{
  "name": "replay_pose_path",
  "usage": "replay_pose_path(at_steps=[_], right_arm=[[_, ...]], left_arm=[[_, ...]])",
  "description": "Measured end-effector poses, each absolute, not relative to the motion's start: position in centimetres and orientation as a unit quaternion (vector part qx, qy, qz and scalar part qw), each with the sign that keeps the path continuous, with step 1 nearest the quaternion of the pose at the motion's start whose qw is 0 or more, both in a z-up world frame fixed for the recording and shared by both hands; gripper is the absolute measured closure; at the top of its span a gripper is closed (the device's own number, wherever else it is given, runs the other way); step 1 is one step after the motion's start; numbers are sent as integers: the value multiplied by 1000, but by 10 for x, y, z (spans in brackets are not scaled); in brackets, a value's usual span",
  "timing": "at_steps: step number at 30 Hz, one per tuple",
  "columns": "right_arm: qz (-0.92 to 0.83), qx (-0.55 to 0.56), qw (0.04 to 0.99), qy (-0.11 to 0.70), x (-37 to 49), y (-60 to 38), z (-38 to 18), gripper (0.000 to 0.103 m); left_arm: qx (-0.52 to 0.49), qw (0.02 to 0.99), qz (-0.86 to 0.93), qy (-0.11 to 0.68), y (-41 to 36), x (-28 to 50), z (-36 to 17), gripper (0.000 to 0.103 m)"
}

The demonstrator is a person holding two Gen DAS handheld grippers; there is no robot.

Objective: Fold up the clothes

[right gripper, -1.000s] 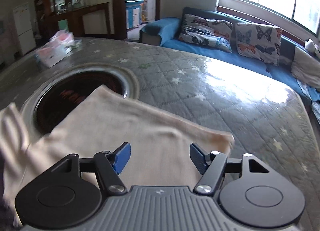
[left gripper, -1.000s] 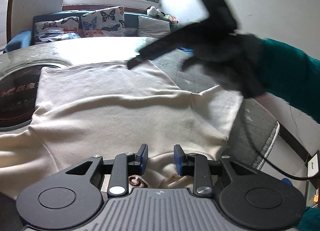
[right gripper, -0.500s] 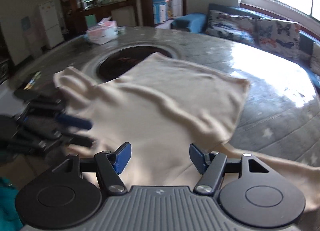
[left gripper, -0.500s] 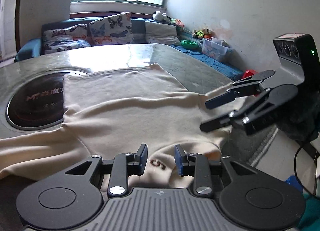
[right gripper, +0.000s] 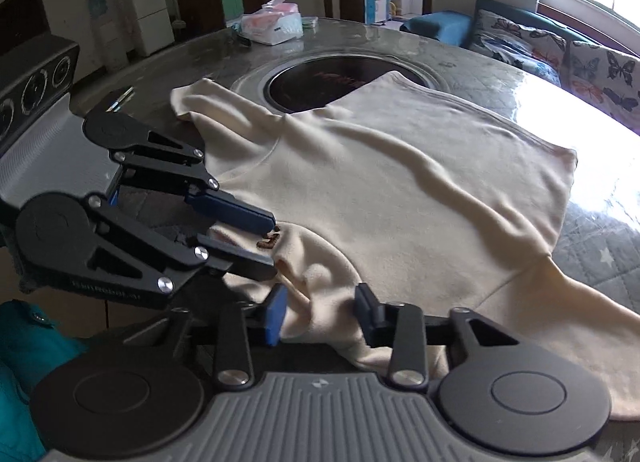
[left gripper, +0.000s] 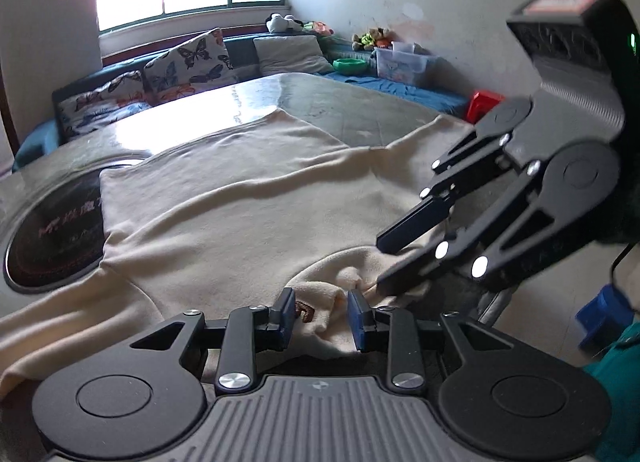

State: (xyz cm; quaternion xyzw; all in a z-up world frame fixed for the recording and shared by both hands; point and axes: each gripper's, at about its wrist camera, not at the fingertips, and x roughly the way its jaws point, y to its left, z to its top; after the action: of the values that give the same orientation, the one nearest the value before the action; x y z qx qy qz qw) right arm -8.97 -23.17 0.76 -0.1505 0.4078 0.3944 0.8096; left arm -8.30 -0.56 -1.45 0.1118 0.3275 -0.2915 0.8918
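A cream long-sleeved top [left gripper: 248,197] lies spread on the round table, also in the right wrist view [right gripper: 400,189], with its neck opening at the near edge. My left gripper [left gripper: 320,316] is open, its jaws on either side of the collar by a small brown mark [left gripper: 305,312]. My right gripper [right gripper: 320,312] is open around the collar fabric just to the right of the left one. Each gripper shows in the other's view: the right [left gripper: 384,262] and the left [right gripper: 272,242]. Neither is closed on the cloth.
The table [right gripper: 460,57] has a dark round inset [right gripper: 320,81] partly under the top's hem. A tissue box [right gripper: 272,23] and a pen [right gripper: 120,95] lie at the far side. A sofa with butterfly cushions [left gripper: 184,69] stands behind. The table edge is right below both grippers.
Both grippers have come in low to the collar at the near table edge. The right gripper swung from the far hem back beside the left and narrowed its opening.
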Motion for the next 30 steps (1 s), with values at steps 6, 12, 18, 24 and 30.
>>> replay_pose_path(at_steps=[6, 12, 18, 24, 30], right_arm=[[389, -140, 817, 402, -90, -240, 12, 98], [397, -143, 822, 382, -102, -249, 25, 99], [403, -148, 811, 397, -109, -248, 16, 99], [410, -144, 821, 370, -107, -248, 34, 88], [394, -129, 825, 384, -96, -243, 18, 89]], left_arm=[[101, 899, -284, 317, -3, -83, -8, 98], [82, 904, -288, 304, 8, -95, 8, 103], [90, 894, -293, 326, 8, -96, -4, 103], [76, 904, -285, 309, 14, -86, 13, 100], [38, 911, -260, 319, 5, -53, 8, 99]])
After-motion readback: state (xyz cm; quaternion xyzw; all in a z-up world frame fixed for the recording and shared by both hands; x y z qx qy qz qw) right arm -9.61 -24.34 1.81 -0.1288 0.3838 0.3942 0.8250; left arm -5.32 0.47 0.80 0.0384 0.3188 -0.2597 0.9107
